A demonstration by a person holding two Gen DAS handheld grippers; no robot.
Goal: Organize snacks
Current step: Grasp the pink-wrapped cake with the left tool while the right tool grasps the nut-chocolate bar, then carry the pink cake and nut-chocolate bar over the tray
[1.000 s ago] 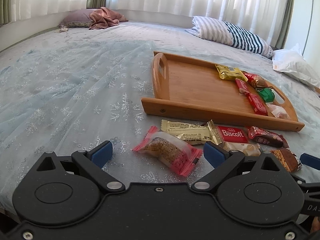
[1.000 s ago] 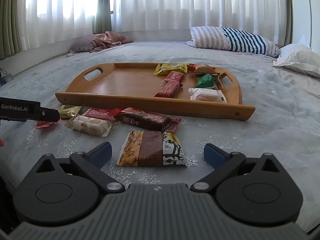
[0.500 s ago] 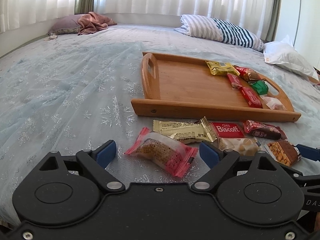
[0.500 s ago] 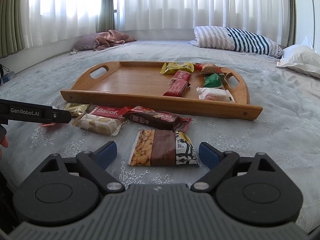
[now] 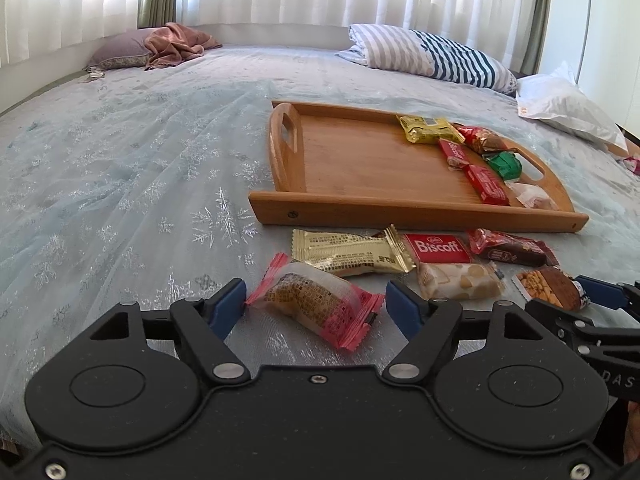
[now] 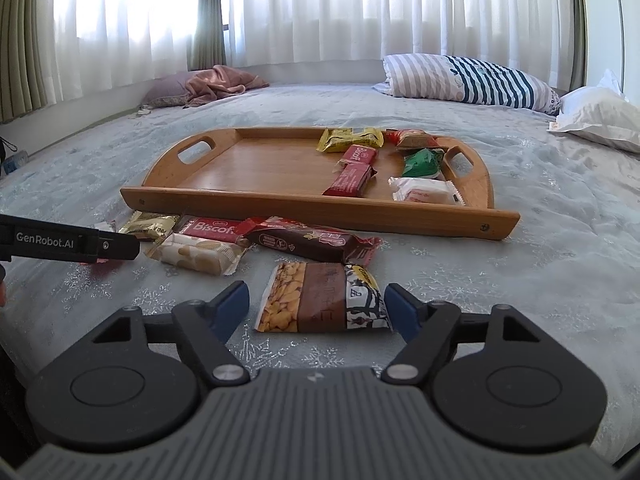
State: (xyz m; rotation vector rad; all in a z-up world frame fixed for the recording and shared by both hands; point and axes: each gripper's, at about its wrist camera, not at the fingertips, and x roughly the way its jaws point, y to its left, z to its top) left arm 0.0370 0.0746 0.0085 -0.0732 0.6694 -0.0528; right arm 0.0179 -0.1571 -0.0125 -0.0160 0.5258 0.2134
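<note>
1. Left wrist view: the left gripper (image 5: 314,302) is spread wide, its fingers straddling the red-ended snack packet (image 5: 316,305) on the bedspread (image 5: 120,184), apparently positioned for pickup. The wooden tray (image 5: 416,214) lies just beyond and already holds several snacks.
2. Right wrist view: the right gripper (image 6: 316,306) is likewise spread, flanking the peanut bar packet (image 6: 324,303), near the tray's front wall. Neither packet is gripped yet.

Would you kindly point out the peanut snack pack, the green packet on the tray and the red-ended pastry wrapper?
peanut snack pack (image 6: 322,298): right wrist view, on its brown middle band.
green packet (image 6: 422,162): right wrist view, middle of its wrapper.
red-ended pastry wrapper (image 5: 314,304): left wrist view, on its clear middle.
</note>
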